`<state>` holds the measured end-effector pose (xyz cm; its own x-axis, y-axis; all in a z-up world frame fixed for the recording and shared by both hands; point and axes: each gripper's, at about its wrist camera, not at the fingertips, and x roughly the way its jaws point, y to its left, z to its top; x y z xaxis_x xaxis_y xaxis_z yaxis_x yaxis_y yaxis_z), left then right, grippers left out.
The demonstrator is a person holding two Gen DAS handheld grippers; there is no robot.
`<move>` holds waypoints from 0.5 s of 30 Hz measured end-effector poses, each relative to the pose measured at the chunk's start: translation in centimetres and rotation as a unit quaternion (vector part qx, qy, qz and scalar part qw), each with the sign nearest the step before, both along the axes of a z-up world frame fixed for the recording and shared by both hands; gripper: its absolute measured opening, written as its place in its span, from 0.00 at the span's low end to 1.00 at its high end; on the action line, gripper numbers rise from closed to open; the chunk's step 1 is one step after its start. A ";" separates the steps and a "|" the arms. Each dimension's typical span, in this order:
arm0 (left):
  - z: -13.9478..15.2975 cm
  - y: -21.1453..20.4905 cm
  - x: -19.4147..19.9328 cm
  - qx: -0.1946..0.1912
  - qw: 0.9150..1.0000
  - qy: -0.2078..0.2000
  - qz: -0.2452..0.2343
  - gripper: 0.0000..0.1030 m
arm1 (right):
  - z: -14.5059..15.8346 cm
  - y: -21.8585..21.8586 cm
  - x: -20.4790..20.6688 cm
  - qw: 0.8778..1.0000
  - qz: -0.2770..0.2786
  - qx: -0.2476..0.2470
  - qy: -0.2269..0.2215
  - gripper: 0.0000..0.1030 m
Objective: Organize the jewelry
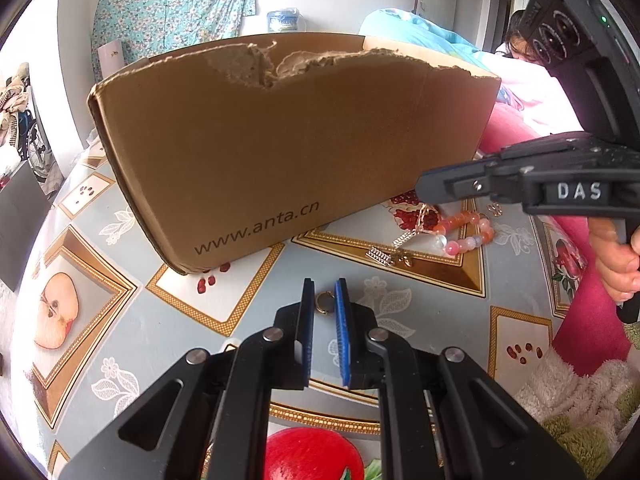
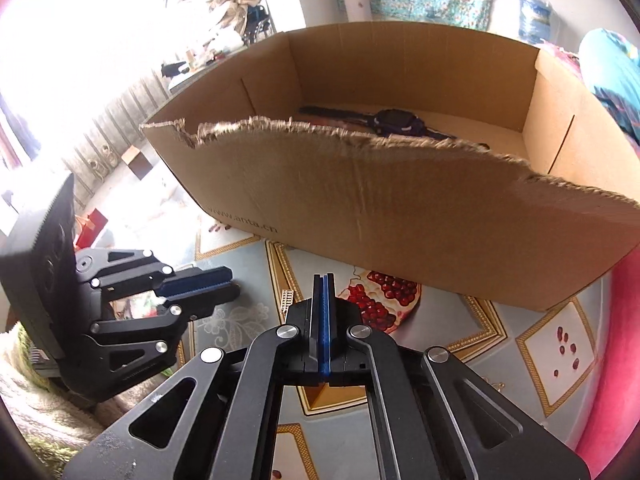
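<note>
My left gripper (image 1: 324, 282) is shut on a small gold ring (image 1: 324, 303), held just above the tablecloth in front of the torn cardboard box (image 1: 280, 140). My right gripper (image 1: 420, 192) comes in from the right by the box's corner with its pads pressed together (image 2: 324, 277). A thin gold chain (image 1: 425, 218) runs from under its tip to the jewelry pile; I cannot tell if it is pinched. The pile holds a pink bead bracelet (image 1: 468, 232) and silver bar pieces (image 1: 380, 257). A dark wristwatch (image 2: 394, 120) lies inside the box (image 2: 400, 208).
The fruit-patterned tablecloth (image 1: 180, 320) covers the table. A pink cloth (image 1: 580, 280) and a fluffy towel (image 1: 580, 400) border it on the right. A hand (image 1: 616, 260) holds the right gripper's grip. Another person's head (image 1: 520, 48) shows at the back right.
</note>
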<state>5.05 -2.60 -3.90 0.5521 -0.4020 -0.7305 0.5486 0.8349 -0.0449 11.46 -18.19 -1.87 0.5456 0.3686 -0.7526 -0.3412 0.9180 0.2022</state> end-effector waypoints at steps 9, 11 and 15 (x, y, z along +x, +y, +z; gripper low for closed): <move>0.0 0.5 0.3 -0.017 1.000 0.013 0.012 0.00 | 4.2 0.2 -2.0 0.998 -0.011 0.046 -0.044 0.00; 0.2 0.8 0.4 -0.026 0.999 0.014 0.014 0.00 | 5.0 0.4 -2.1 0.997 -0.011 0.054 -0.058 0.00; 1.1 1.6 -0.2 -0.039 0.999 0.000 0.013 0.00 | 6.8 -0.1 -2.3 0.994 -0.013 0.066 -0.083 0.00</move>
<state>4.89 -0.99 -2.78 0.5632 -0.4436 -0.6972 0.5275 0.8424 -0.1099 9.12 -18.29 4.91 0.6689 0.4419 -0.5978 -0.3557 0.8964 0.2646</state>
